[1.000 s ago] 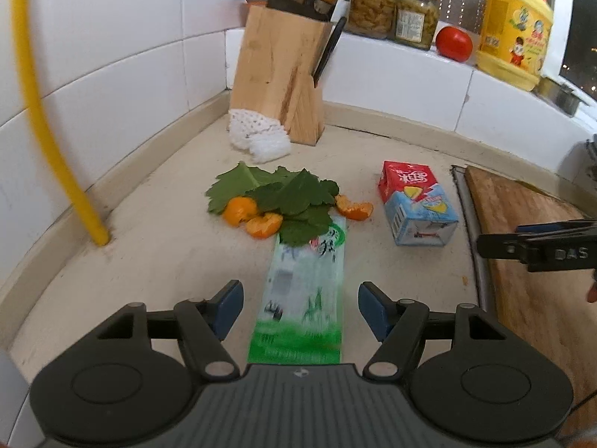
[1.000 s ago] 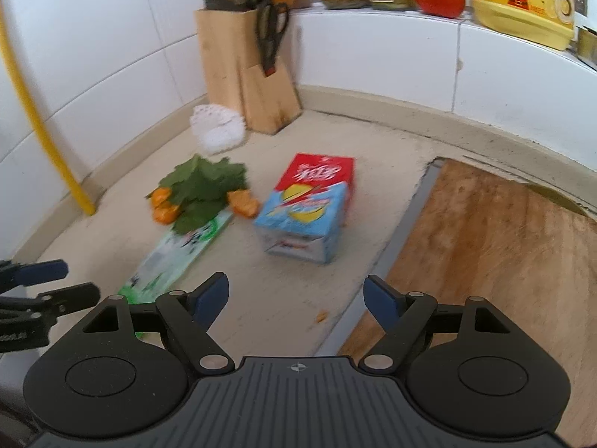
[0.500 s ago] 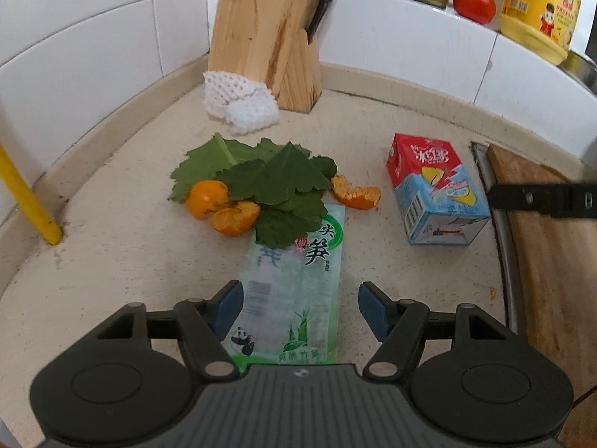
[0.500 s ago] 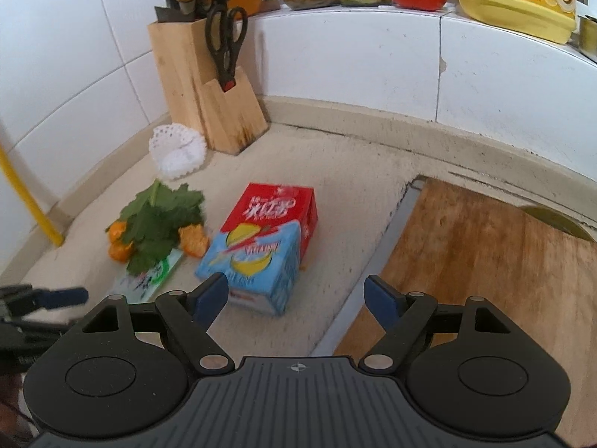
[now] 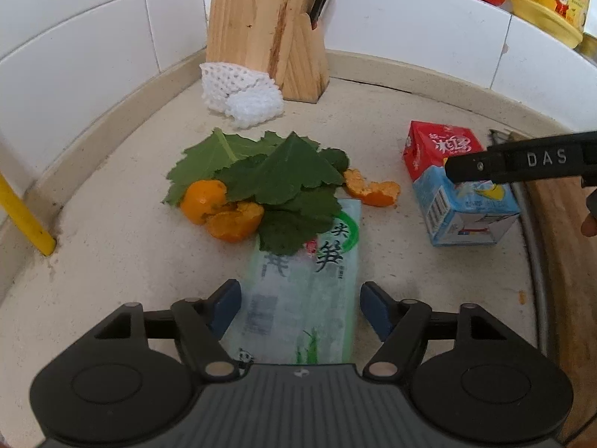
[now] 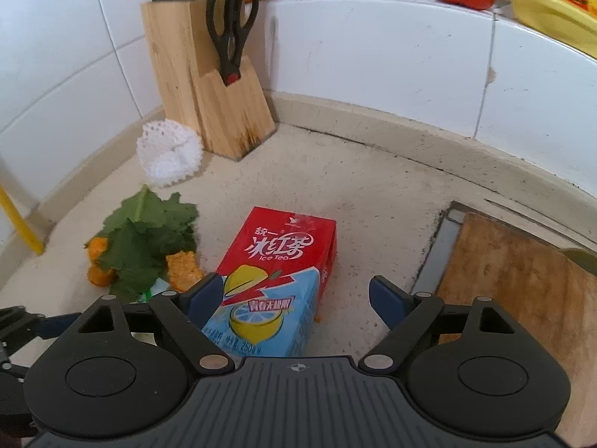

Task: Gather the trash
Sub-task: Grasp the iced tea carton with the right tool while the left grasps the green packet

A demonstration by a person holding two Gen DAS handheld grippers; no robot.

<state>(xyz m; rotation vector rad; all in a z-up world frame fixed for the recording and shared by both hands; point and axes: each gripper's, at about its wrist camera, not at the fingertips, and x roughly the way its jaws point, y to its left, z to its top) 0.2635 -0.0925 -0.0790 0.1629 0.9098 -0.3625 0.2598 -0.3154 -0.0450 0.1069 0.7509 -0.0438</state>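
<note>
Both grippers have closed in on the trash since a second ago: the green wrapper and the ice tea carton now fill far more of their views.

Left wrist view: the left gripper (image 5: 300,308) fills the bottom of the frame, its jaws opening, the blue pads either side of the green wrapper (image 5: 304,291) without pressing on it. The wrapper lies flat on the beige counter (image 5: 112,254) at lower centre. Its far end is under a heap of green leaves (image 5: 268,179) and orange peel (image 5: 220,211) at mid-frame. The ice tea carton (image 5: 457,194) lies on its side at the right, with the right gripper's black finger across it. A white foam net (image 5: 242,95) sits against the wooden knife block (image 5: 261,30) at the top.

Right wrist view: the right gripper (image 6: 296,300) is at the bottom, jaws opening wide and holding nothing. The carton (image 6: 278,283) lies between them at lower centre, nearer the left pad; whether that pad touches it I cannot tell. Leaves (image 6: 145,239) and peel lie at the left, and a wooden cutting board (image 6: 522,291) at the right.
</note>
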